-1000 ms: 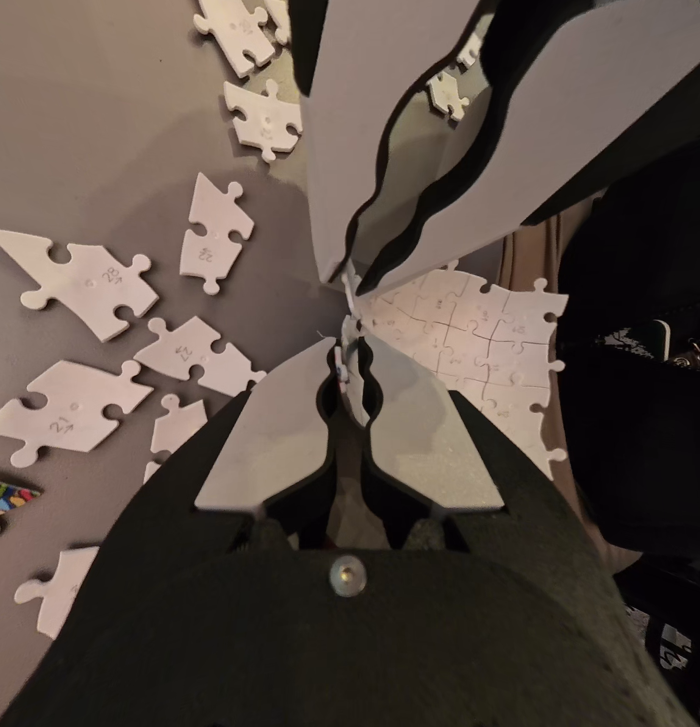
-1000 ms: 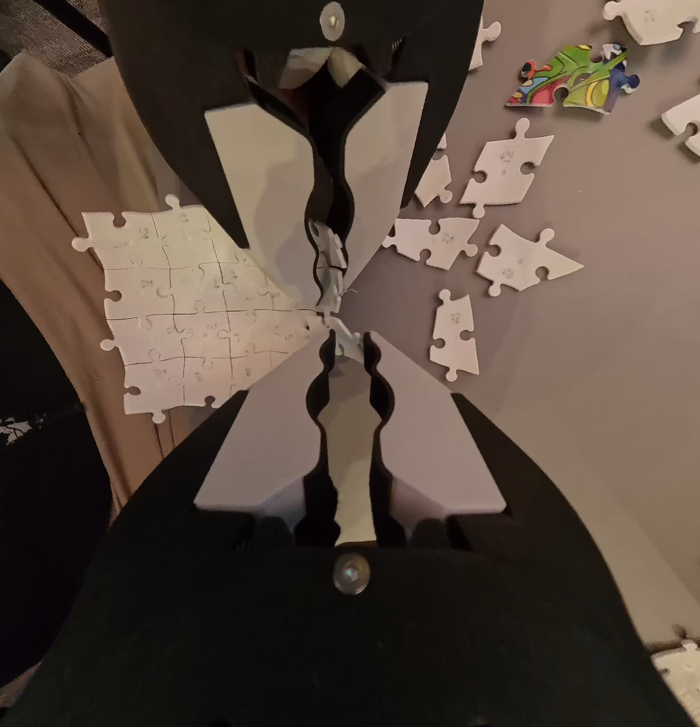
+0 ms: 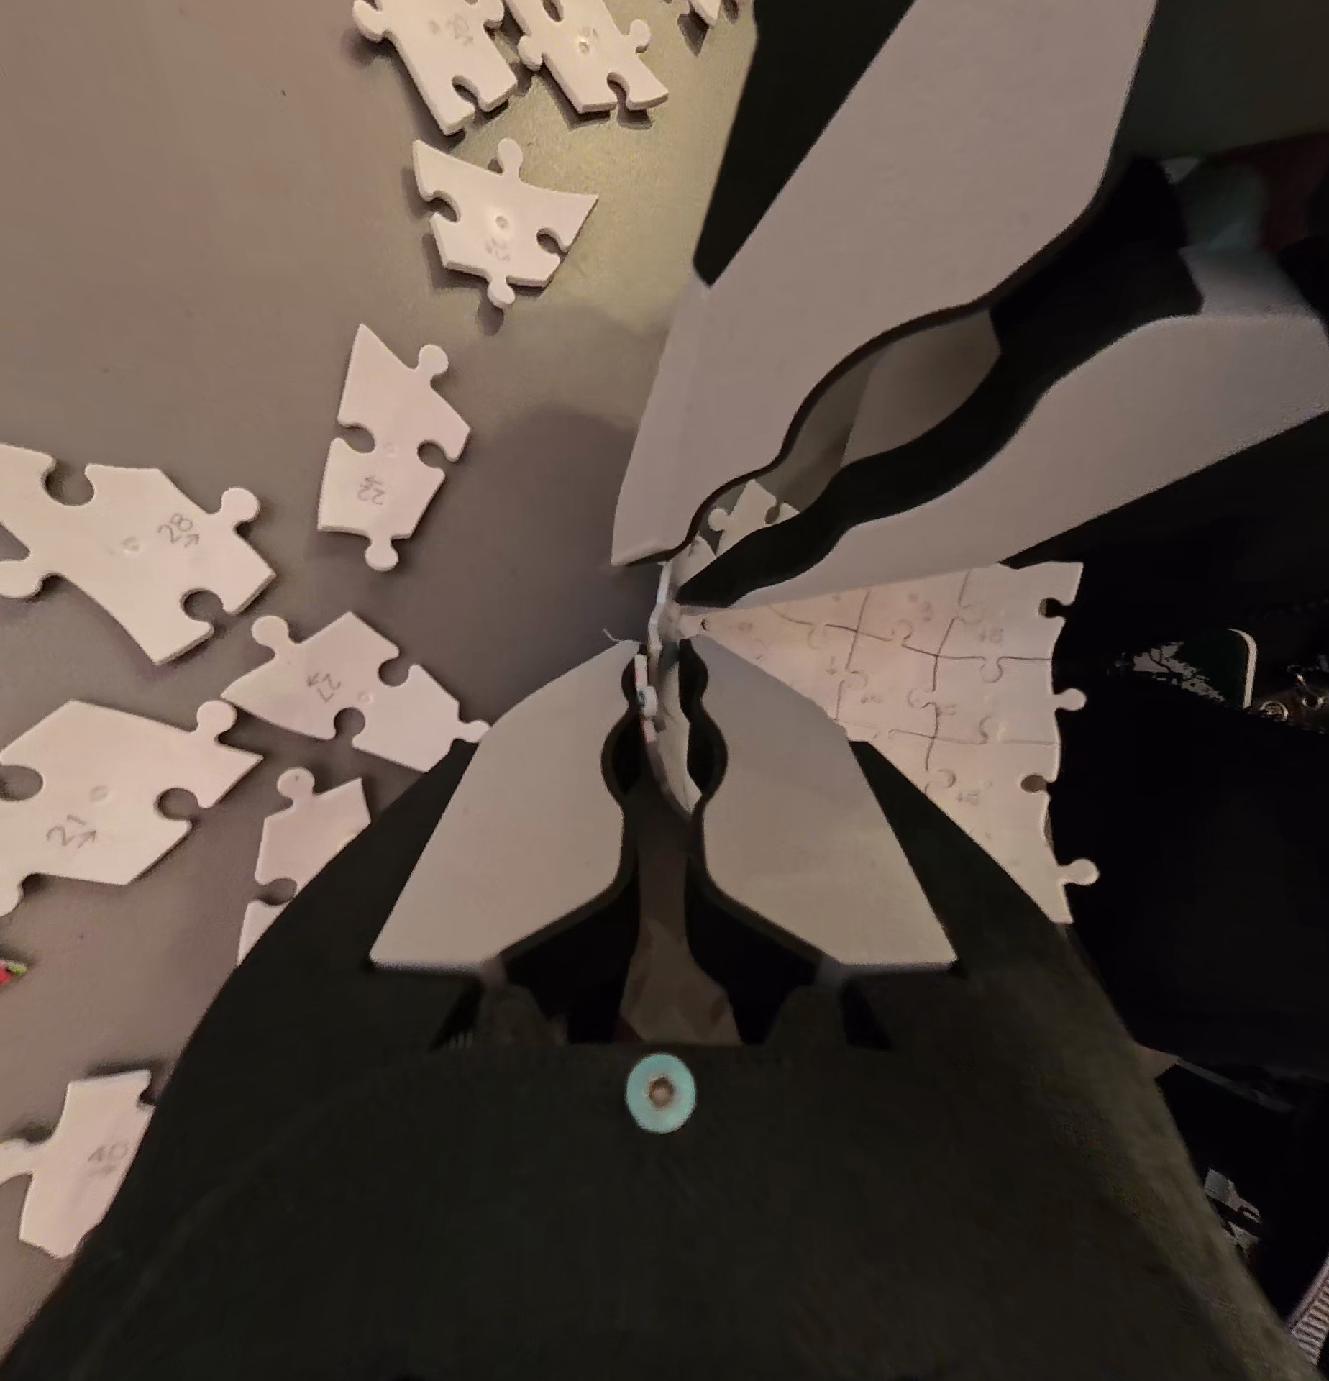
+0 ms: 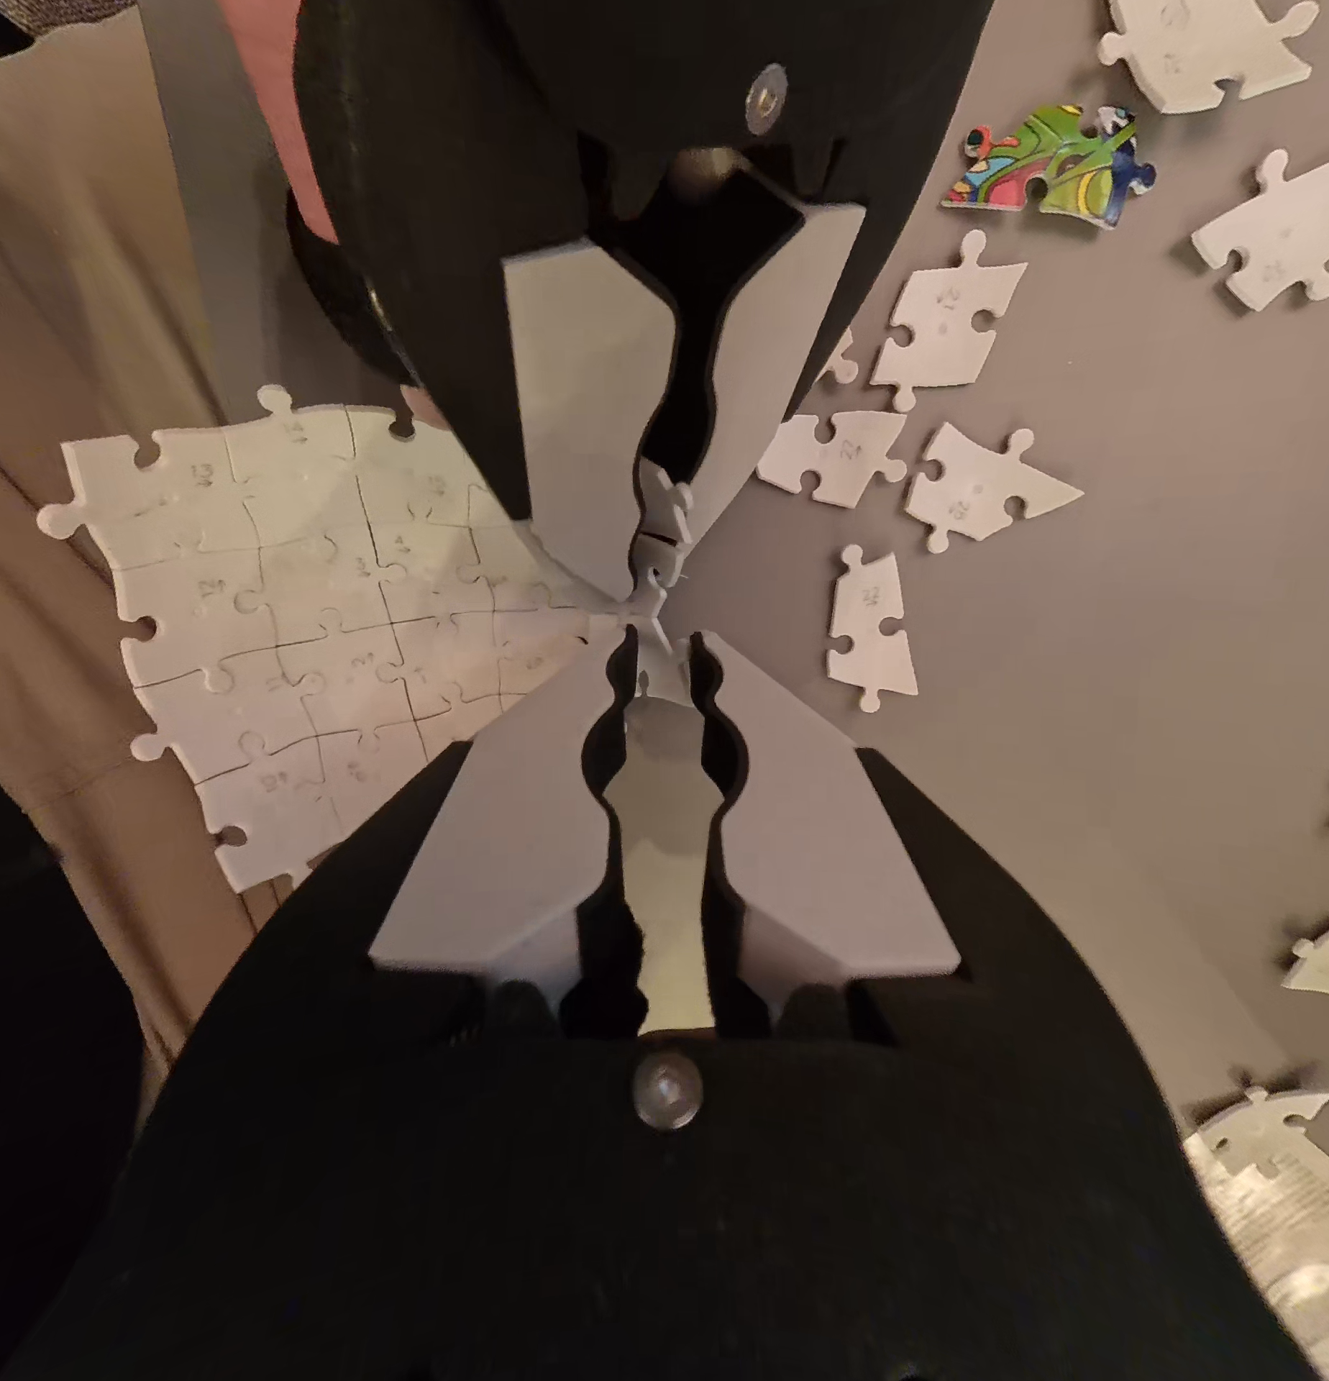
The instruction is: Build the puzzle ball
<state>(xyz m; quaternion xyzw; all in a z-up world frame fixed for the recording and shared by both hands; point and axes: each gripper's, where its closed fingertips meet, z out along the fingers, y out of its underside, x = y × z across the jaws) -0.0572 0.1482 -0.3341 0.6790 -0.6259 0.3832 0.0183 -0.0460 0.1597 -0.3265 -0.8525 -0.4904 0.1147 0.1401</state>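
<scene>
Change: both grippers stay clamped on the panel; the right one has tilted since a second ago.
Left gripper (image 3: 658, 657): narrow, pinching the edge of the curved white assembled puzzle panel (image 3: 945, 702).
Right gripper (image 4: 658, 643): narrow, gripping that edge opposite, tips nearly meeting.
Panel: held above the grey table (image 3: 161, 224).
Loose white puzzle pieces (image 3: 389, 448): scattered on the table.

Counts: 2 grippers, left (image 3: 661, 657) and right (image 4: 658, 643). 1 joined panel (image 4: 310, 598), mid-left in the right wrist view. Loose white pieces (image 3: 392, 448): at least 10 in each view, some cut by frame edges. 1 coloured piece (image 4: 1050, 164), upper right of the right wrist view.
</scene>
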